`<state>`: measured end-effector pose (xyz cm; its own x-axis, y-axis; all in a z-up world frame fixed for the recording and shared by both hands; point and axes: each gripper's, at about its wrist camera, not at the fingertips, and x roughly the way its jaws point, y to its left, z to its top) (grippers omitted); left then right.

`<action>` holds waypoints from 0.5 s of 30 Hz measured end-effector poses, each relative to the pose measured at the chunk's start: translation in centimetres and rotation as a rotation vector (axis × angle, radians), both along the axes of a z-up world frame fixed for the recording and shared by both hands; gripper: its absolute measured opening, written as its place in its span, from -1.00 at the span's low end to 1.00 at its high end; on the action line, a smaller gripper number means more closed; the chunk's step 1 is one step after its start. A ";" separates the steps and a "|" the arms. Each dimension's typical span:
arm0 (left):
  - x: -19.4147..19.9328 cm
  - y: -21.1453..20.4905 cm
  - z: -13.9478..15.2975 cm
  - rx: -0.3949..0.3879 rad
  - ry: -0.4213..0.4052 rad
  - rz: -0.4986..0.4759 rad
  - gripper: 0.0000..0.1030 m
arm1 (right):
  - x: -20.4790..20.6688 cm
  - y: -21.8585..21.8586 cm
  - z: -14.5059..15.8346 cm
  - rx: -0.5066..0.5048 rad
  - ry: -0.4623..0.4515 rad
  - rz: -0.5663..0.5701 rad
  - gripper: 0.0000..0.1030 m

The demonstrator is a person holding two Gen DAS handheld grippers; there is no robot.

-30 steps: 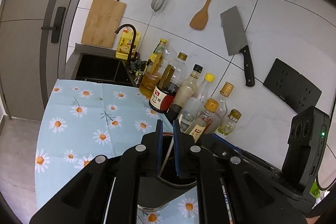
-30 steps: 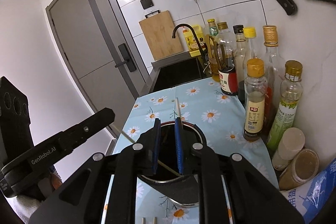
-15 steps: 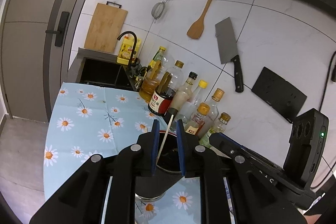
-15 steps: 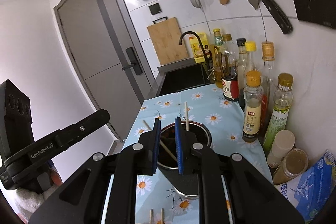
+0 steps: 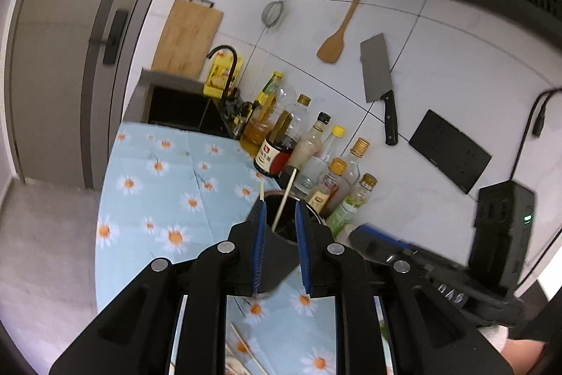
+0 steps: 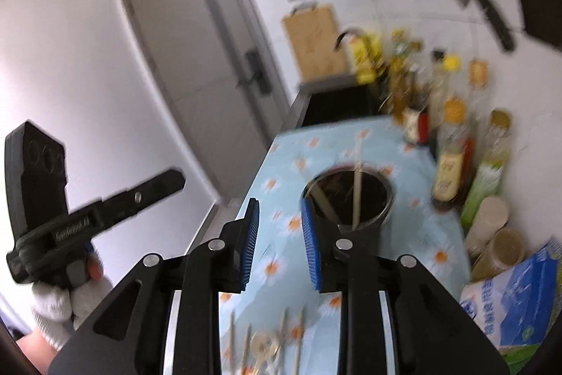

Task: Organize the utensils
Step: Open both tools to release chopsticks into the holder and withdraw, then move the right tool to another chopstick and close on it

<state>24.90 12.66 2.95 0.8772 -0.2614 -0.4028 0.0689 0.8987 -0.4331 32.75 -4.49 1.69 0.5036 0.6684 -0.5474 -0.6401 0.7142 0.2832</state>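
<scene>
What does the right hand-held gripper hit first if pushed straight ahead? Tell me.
Probably the daisy-print tablecloth, just left of the dark round utensil holder; the right hand-held gripper holds nothing. The blurred frame leaves depth uncertain.

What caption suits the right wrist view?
Open right tool beside the utensil holder holding chopsticks; more utensils wait below.

The counter carries a light-blue tablecloth (image 6: 414, 150) printed with daisies. A dark metal utensil holder (image 6: 381, 217) stands on the cloth with chopsticks (image 6: 357, 195) upright inside. A row of sauce and oil bottles (image 5: 318, 150) stands along the tiled wall. Two capped jars (image 6: 491, 227) and a blue bag (image 6: 520, 301) sit beside them. Loose utensils (image 6: 267, 343) lie on the near edge, blurred.
</scene>
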 end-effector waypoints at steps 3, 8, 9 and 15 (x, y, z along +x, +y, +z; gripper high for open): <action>-1.4 0.2 -0.3 -0.010 0.009 -0.001 -0.68 | -0.7 1.0 -0.5 -0.044 0.058 0.063 -0.48; -3.9 0.8 -1.5 -0.036 0.038 0.019 -0.41 | -2.2 2.9 -2.1 -0.135 0.141 0.183 -0.48; -4.2 1.0 -1.8 -0.039 0.048 0.022 -0.41 | -2.5 3.5 -2.7 -0.167 0.159 0.209 -0.48; -6.6 1.9 -4.7 -0.063 0.122 0.062 -0.41 | -3.3 5.3 -5.9 -0.306 0.262 0.276 -0.48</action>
